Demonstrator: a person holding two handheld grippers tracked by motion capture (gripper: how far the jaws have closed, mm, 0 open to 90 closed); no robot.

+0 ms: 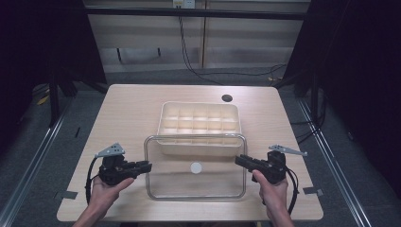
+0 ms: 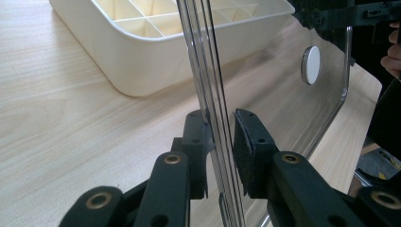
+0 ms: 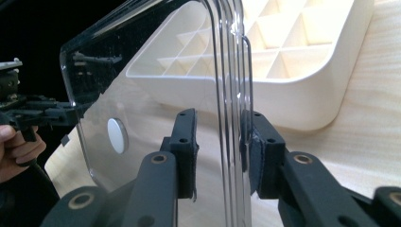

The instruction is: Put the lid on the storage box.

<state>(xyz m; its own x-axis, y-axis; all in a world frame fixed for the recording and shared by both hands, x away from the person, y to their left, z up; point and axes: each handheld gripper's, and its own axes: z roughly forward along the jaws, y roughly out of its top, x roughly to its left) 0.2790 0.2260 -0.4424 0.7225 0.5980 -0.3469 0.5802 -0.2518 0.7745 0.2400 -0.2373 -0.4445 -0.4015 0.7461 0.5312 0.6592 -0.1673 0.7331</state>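
Left gripper (image 1: 145, 166) pinching the left rim of the clear lid (image 1: 196, 182), jaws nearly together on it. Right gripper (image 1: 241, 160) clamping the right rim likewise. Lid hanging between both, its far edge overlapping the near wall of the cream divided tray (image 1: 163, 118); white knob (image 1: 196, 167) sitting mid-lid.

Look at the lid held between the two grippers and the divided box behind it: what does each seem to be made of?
Lid: likely clear, glossy hard plastic; the tabletop shows through it and its ridged rim catches light. The white disc at its centre is opaque, material unclear.
Divided box: apparently cream moulded plastic, smooth and slightly satin, with rounded corners and thin partition walls.
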